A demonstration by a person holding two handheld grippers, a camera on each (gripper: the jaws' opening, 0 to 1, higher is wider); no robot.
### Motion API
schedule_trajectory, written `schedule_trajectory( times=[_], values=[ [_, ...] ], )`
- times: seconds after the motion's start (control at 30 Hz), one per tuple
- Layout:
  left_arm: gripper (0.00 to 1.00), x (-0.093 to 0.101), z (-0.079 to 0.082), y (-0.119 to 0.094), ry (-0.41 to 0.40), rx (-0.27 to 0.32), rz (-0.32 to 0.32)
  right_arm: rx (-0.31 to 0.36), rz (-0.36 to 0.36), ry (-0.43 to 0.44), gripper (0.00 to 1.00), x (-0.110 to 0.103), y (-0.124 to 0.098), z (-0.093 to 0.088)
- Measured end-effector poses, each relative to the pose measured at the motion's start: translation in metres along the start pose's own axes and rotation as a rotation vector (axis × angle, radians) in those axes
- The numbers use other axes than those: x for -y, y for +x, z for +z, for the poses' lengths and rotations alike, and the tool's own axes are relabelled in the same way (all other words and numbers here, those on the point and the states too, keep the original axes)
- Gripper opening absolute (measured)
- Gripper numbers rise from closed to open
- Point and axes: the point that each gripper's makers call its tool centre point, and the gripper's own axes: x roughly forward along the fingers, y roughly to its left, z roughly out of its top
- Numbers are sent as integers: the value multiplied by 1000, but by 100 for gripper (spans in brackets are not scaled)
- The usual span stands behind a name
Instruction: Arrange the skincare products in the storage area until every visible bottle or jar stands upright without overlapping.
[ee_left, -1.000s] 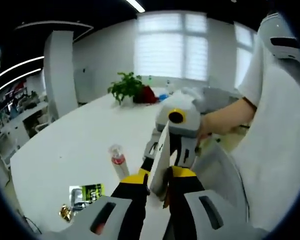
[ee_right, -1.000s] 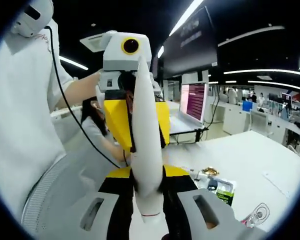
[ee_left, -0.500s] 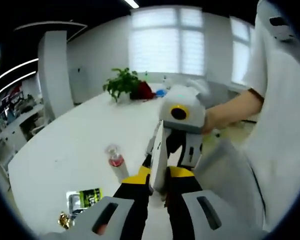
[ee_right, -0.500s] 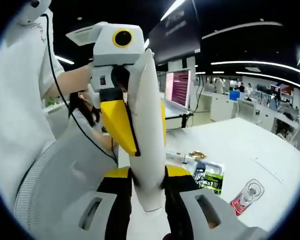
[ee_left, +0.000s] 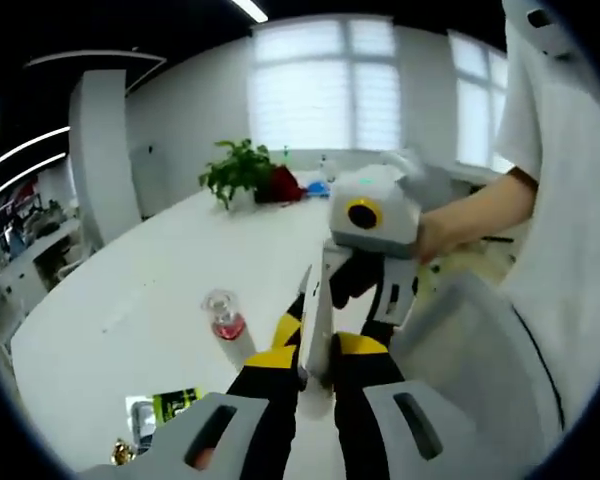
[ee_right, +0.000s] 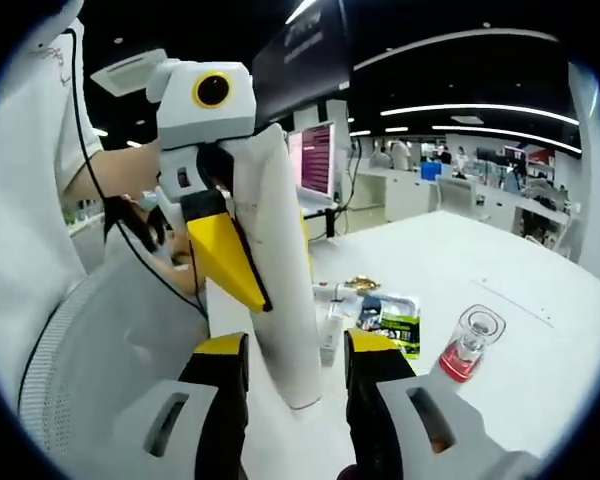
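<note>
I am pinching a soft white tube at center frame with left gripper; right gripper is parting, so mid-body is safest.

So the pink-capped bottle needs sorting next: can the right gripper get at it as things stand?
Probably not yet: the right gripper has the white tube between its jaws, shared with the left gripper. The table around the bottle looks clear.

One white tube, one clear bottle of red liquid, one green sachet, one gold-wrapped item, two tools, one potted plant.
</note>
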Motion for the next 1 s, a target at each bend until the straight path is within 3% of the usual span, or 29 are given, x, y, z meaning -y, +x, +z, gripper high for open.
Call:
schedule_trajectory(
  times=[0.47,0.67,0.87,1.0],
  values=[
    [15,-28,-31,28,-4,-29,3,-78,-98,105,61,11,-10,-34],
    [15,-41,-42,39,13,-31,0,-94,-142,155,68,18,-13,-49],
    [15,-55,-52,49,-14,7,-10,-85,-162,201,75,22,-13,-53],
    [15,-62,-60,56,9,-9,-17,-91,-181,229,78,24,-12,-59]
  ],
)
